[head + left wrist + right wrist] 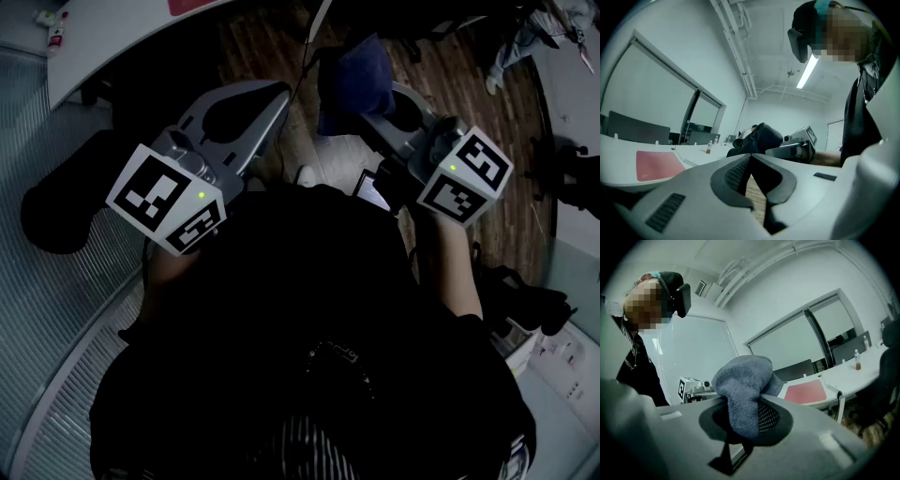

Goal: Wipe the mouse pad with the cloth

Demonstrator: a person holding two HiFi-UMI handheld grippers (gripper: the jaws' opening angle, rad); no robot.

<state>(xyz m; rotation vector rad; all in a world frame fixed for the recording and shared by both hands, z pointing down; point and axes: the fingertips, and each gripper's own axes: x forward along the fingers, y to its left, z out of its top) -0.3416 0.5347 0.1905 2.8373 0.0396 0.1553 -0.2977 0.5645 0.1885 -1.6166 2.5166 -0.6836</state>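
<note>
A person in dark clothing holds two grippers up in front of the chest, seen from the head view over a wooden floor [450, 84]. The right gripper [749, 409] has its jaws clamped on the cloth [740, 380], a thick grey-blue terry towel. The cloth is bunched into a rounded lump that bulges above the jaw tips, with a fold hanging down between the ribbed pads. From the head view the same cloth looks a deep navy in the dim light and covers the gripper's tip. The left gripper [751, 157] has its jaws brought together at the tips with nothing between them; only floor shows through the gap lower down. Its black-and-white marker cube [169, 199] faces the head camera. The mouse pad [805, 392] lies flat near the edge of a curved white desk [853, 376], well apart from both grippers. It is a plain red rectangle with rounded corners and nothing resting on it. A small bottle [857, 363] with a dark liquid stands farther along the same desk, and dark chairs [801, 369] line its far side beneath large wall panels. Neither gripper nor the cloth touches the pad.
</note>
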